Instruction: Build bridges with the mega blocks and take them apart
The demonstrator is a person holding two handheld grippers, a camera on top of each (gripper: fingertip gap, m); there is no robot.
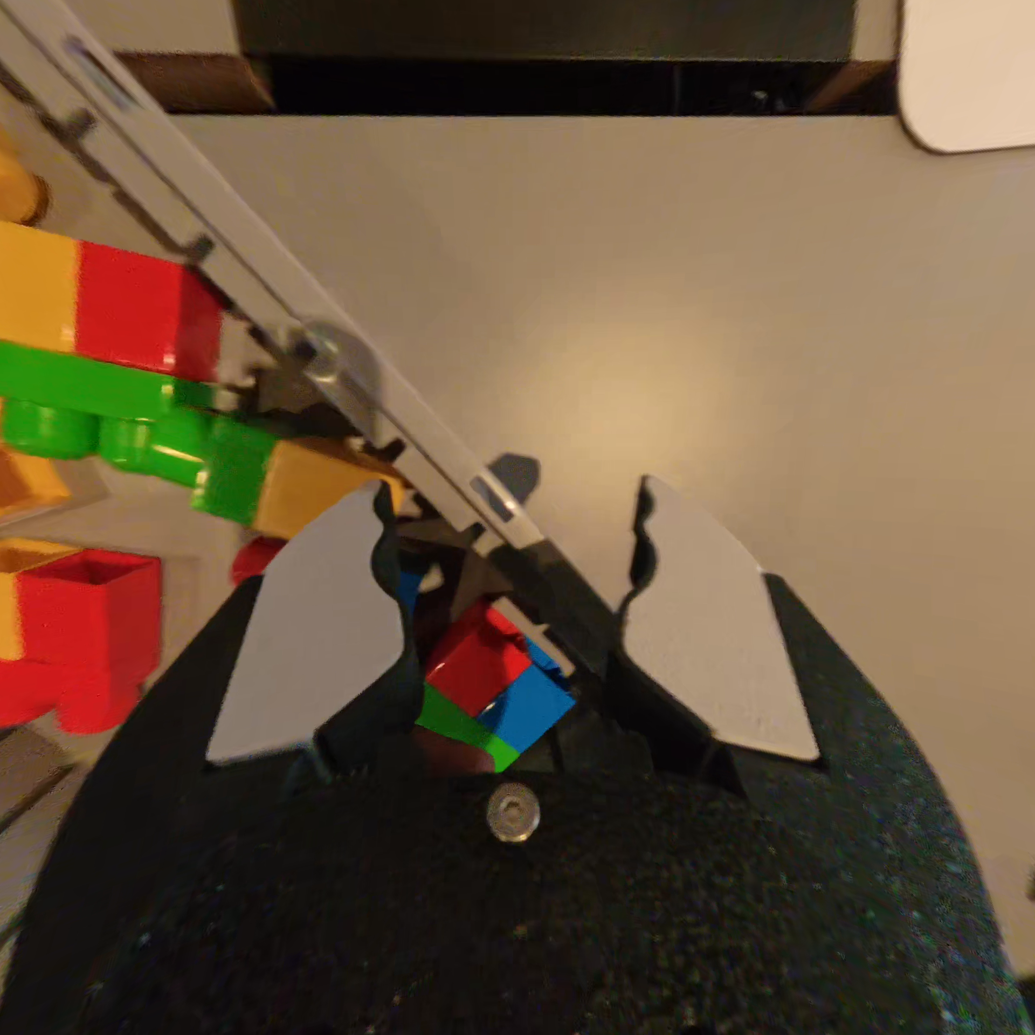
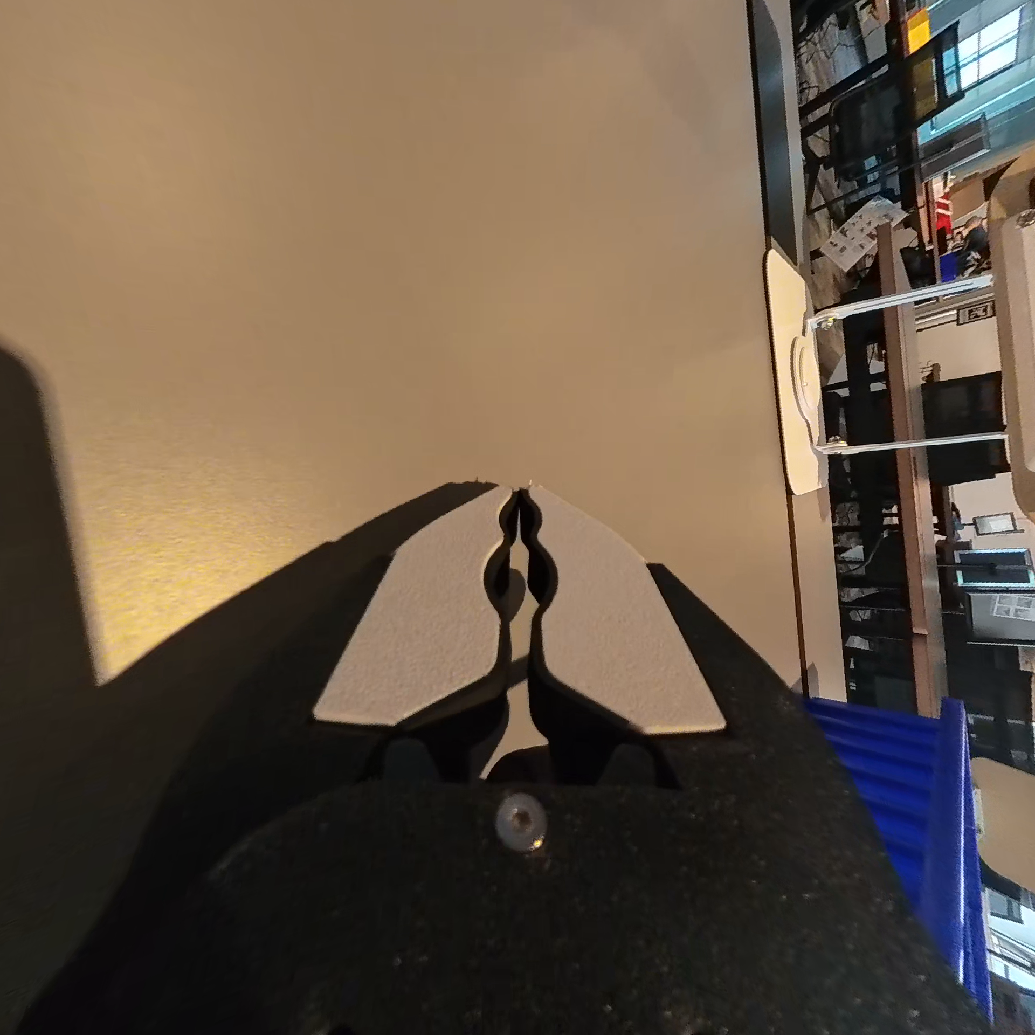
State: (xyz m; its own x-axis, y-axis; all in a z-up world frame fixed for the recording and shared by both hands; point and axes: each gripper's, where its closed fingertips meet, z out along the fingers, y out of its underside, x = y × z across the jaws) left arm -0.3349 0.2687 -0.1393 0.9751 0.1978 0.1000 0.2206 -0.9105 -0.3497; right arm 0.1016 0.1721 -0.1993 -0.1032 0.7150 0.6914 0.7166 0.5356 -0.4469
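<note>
**Left gripper spread wide beside the blocks, right gripper pinched empty**

In the left wrist view the left gripper (image 1: pixel 509 493) has its 2 white-faced fingers far apart, and nothing is clamped between them. A long pale grey bar (image 1: pixel 235 263) with small dark fittings runs diagonally from the upper left corner down through the gap between the fingers, ending in a black section near the gripper's base. What the bar belongs to cannot be told from this view.

The mega blocks lie at the left edge of that view, on the beige table (image 1: pixel 672 336). A joined run shows a yellow block (image 1: pixel 33 285) touching a red block (image 1: pixel 140 308), both seated against a green block (image 1: pixel 112 409) whose round studs point downward in the frame; a second yellow block (image 1: pixel 313 487) sits at the green one's far end, just beside the left finger's tip. Lower left, apart from that run, stands a hollow red block (image 1: pixel 78 633) with its open side showing. Deep between the fingers, partly hidden by the bar, is a small cluster (image 1: pixel 493 689) of red, blue and green blocks pressed together.

In the right wrist view the right gripper (image 2: pixel 520 492) has its tips meeting, with nothing between them. It points across bare table (image 2: pixel 336 224); a blue ribbed bin (image 2: pixel 907 784) is at the lower right, and a white plate-like mount (image 2: pixel 789 369) sits at the table's far edge.
</note>
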